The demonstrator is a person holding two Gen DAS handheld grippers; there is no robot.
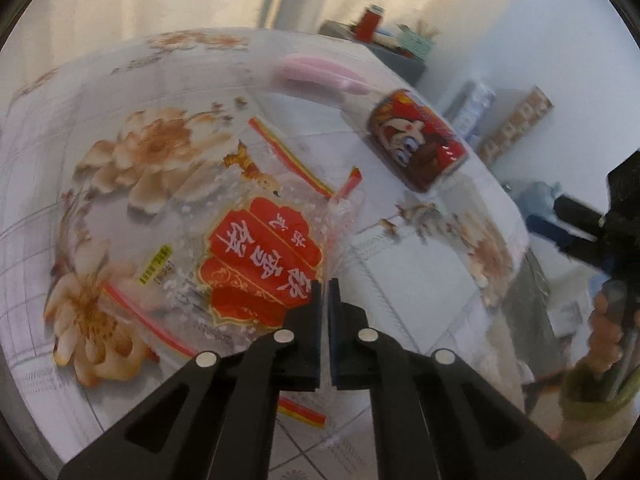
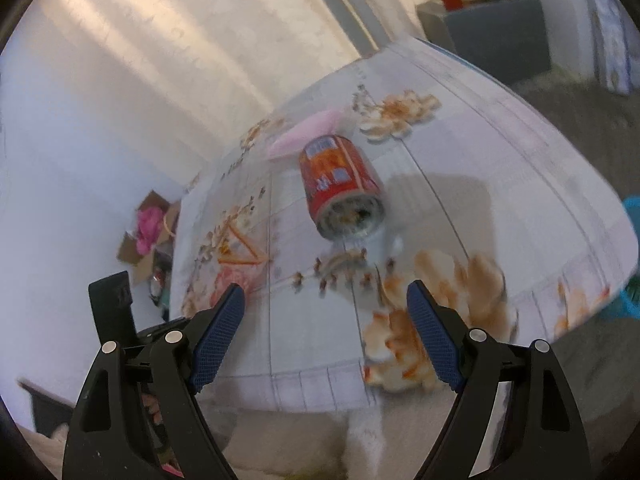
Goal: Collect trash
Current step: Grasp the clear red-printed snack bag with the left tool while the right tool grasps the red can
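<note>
Left gripper (image 1: 325, 280) is clamped on an edge of a clear plastic snack bag (image 1: 256, 248), the one with the red printed label and red-and-yellow sealing strips; jaws nearly meet, thin film pinched between them. Bag is spread over the floral tablecloth (image 1: 120, 152); whether it is lifted clear of the cloth I cannot tell, view is blurred

Right gripper (image 2: 326, 300) stands wide, nothing between its blue pads (image 2: 218, 336), hovering above the near table edge and aimed toward the red can (image 2: 340, 184). Can lies on its side mid-table, open end facing the right wrist camera, well apart from the fingers. Just behind it, a pink flat object (image 2: 304, 132), too blurred to name

Progress, as a judgement: early. One item gripped, none shown deposited. Can and perhaps the pink thing are left on the table. No bin clearly identified; a turquoise rim (image 2: 632, 208) shows past the table's right edge in the right wrist view, and a cardboard box (image 2: 150, 232) with pink contents sits on the floor to the left, either might be the receptacle

Remaining: carry bag off, pick can, check pink item
</note>
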